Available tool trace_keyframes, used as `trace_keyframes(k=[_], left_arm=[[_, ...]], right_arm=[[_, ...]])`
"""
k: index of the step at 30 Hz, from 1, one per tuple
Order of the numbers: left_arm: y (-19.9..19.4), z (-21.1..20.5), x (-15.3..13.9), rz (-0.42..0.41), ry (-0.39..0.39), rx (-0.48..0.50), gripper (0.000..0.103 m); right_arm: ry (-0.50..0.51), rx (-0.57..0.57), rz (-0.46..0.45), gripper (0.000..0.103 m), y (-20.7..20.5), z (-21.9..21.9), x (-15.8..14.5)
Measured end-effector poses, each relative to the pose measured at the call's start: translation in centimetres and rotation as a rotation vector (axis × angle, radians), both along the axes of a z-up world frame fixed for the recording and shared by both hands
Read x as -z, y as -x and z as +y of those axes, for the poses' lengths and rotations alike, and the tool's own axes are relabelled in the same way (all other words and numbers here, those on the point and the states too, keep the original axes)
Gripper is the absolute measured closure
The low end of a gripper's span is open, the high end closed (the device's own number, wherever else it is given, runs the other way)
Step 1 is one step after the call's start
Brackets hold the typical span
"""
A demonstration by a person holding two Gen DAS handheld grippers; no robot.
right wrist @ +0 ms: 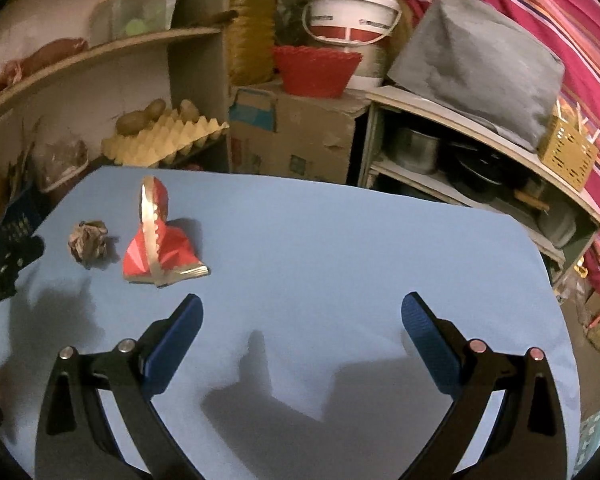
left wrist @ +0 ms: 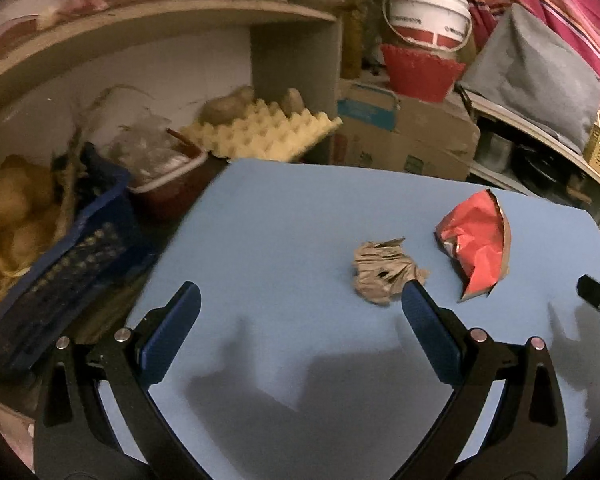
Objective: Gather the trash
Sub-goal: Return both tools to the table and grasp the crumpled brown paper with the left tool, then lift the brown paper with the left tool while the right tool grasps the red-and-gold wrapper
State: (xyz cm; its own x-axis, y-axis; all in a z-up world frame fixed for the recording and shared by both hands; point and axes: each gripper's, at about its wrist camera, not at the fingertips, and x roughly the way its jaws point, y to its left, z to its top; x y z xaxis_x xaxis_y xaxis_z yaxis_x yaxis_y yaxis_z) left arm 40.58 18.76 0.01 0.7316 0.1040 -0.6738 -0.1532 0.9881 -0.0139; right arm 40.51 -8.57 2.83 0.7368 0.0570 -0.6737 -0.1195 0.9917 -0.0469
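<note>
On the left, the left claw [left wrist: 300, 296] hangs over the blue tabletop [left wrist: 284, 208] with its 2 blue fingers spread wide and nothing between them. Its right finger tip sits just at the near edge of the crumpled brown paper ball [left wrist: 382, 270], though whether it touches the paper cannot be told from this view. Off the tabletop's left edge stands a blue crate [left wrist: 72, 256], a possible place for the trash, though that is only a guess.

Just right of the paper ball lies the crushed red wrapper [left wrist: 476, 248], close to it but apart; both rest on the left part of the tabletop as the right wrist camera shows it.

Further right, the right claw [right wrist: 302, 306] is also spread and empty, hovering above bare tabletop, with the red wrapper [right wrist: 160, 240] ahead and to its left and the paper ball [right wrist: 88, 242] beyond that.

The step in hand looks like the approach: no piece has been picked up yet. The next move calls for shifting the left claw rightward so the paper ball sits between the fingers, lowering, then squeezing gently, since crumpled paper gives and can slide away. The right claw would need to swing left for the wrapper.
</note>
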Motion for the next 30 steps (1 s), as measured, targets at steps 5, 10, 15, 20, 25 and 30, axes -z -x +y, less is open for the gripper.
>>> trace_keyframes(k=[5, 10, 15, 20, 25, 30], left_arm=[[-2.3, -1.9, 0.9, 0.027, 0.015, 0.052, 0.011], [-4.5, -3.3, 2.0, 0.074, 0.036, 0.102, 0.031], [-5.4, -3.1, 2.8, 0.110, 0.084, 0.138, 0.059], [-4.0, -1.6, 2.1, 0.090, 0.049, 0.102, 0.062], [-1.2, 1.3, 0.5, 0.047, 0.009, 0.024, 0.062], [0.8, 3.6, -0.4, 0.020, -0.020, -0.024, 0.061]], right_arm=[[0.009, 0.004, 0.012, 0.006, -1.0, 0.3, 0.4], [0.014, 0.003, 0.021, 0.006, -1.7, 0.7, 0.6], [0.009, -0.018, 0.027, 0.006, -2.3, 2.0, 0.8], [0.002, -0.062, 0.008, 0.006, -2.2, 4.6, 0.4], [0.008, -0.101, 0.000, 0.006, -2.6, 7.6, 0.2], [0.002, -0.106, 0.031, 0.006, -3.7, 9.4, 0.9]])
